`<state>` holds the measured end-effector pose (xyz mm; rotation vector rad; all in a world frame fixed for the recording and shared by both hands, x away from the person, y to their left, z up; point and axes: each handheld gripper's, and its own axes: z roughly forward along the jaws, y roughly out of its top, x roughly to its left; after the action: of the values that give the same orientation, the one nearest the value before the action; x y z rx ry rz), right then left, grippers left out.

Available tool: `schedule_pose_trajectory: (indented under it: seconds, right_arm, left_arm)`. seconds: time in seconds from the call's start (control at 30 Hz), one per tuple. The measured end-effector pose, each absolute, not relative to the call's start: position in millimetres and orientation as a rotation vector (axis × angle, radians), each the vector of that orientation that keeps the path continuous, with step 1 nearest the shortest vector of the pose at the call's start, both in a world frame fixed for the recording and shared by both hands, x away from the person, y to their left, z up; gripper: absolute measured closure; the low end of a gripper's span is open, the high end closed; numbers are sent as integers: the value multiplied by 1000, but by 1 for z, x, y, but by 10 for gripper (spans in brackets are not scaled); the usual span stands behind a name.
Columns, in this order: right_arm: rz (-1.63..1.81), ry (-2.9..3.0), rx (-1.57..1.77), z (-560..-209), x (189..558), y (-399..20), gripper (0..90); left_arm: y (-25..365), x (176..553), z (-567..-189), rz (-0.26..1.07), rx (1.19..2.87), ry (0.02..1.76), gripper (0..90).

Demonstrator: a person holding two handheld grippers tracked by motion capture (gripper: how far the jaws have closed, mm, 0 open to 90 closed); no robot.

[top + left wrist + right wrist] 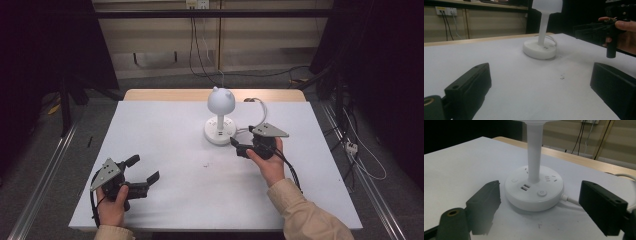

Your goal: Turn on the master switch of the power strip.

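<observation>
facing the lamp (534, 187) at close range, the right gripper (239, 146) has its jaws spread wide with nothing between them, the round base sitting just ahead of the gap. the left gripper (140, 175) rests well apart near the table's near left corner, jaws also spread and empty. the lamp stands upright toward the far middle of the table (165, 150), its white cord (571, 200) trailing off the base to the right in the right gripper view. it looks like hard, smooth plastic: stiff, likely slippery, and top-heavy with the globe head (221, 100) on a thin stem (534, 157). the stem seems the best place to pinch; the base looks too wide, though its power button (541, 193) could be pressed. the table top is a flat matte white sheet with a few small specks. beyond it are a wooden edge, a pale wall with sockets (446, 11) and hanging cables, and dark drapes at the sides.
</observation>
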<state>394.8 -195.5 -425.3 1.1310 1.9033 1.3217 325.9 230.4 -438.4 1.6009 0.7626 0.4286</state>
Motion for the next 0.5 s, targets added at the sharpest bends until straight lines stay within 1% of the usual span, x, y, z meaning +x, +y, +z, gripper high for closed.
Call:
schedule_pose_trajectory:
  seconds: [0.03,0.17,0.47,0.5]
  right_arm:
    - [1322,1903,1131,-425,395,-195,195]
    - [1324,1906,1136,-427,398,-195,244]
    - [1341,1924,1148,-430,403,-195,418]
    - [1341,1924,1148,-430,403,-195,418]
  left_arm:
    - [230,326,-438,428,1603,761,31]
    - [230,325,-437,432,1595,762,31]
    - [230,326,-438,430,1601,759,32]
    - [230,326,-438,431,1599,761,32]
